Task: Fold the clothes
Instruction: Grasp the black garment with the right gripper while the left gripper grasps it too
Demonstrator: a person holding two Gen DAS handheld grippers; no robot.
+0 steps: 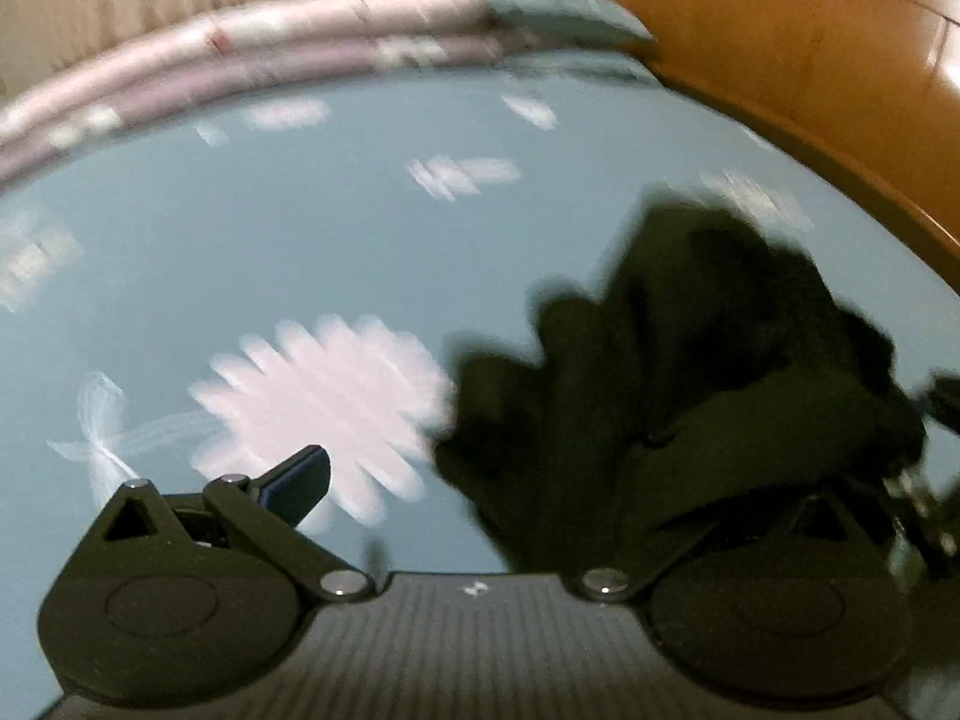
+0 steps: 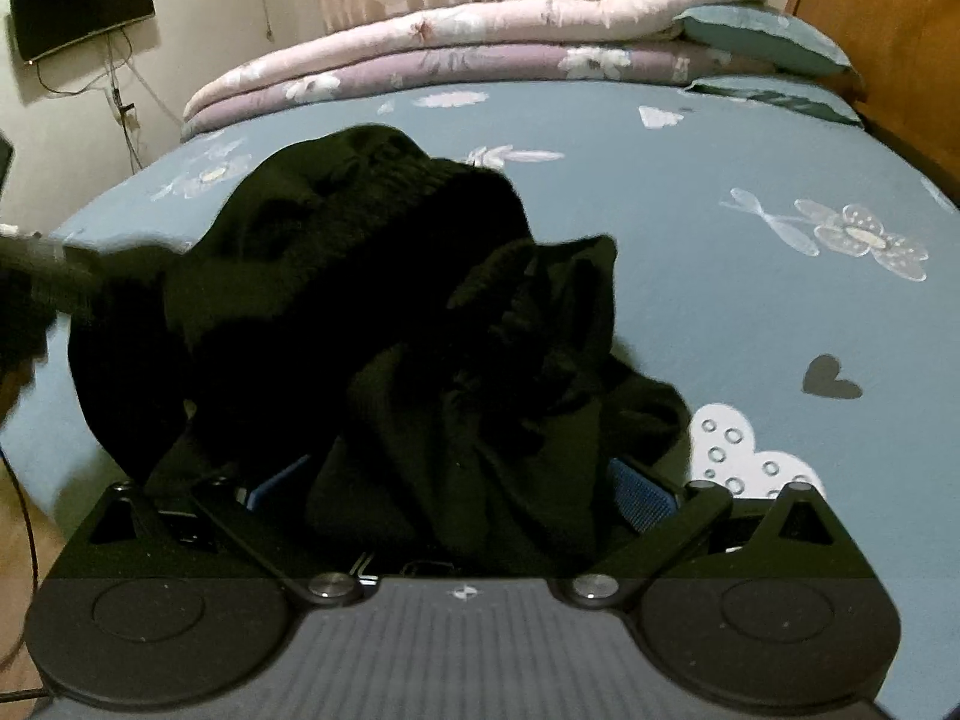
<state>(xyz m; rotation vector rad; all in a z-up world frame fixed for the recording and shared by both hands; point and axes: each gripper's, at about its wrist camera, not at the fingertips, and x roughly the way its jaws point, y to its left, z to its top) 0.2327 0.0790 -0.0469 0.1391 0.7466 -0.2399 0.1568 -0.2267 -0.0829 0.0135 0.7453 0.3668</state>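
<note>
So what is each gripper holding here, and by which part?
The right gripper has the bunched black knit garment between its fingers; which part cannot be told. The left gripper is blurred, its hold unclear.

Left wrist view motion-blurred throughout: bedsheet (image 1: 360,240) flower prints smeared. Black garment (image 1: 690,372) covers right finger of left gripper (image 1: 480,480); jaw state indeterminable. Right gripper (image 2: 456,498) fingertips buried under garment (image 2: 390,300); only blue pads (image 2: 639,495) partly visible. Wall-mounted screen (image 2: 78,0) cropped at frame corner.
</note>
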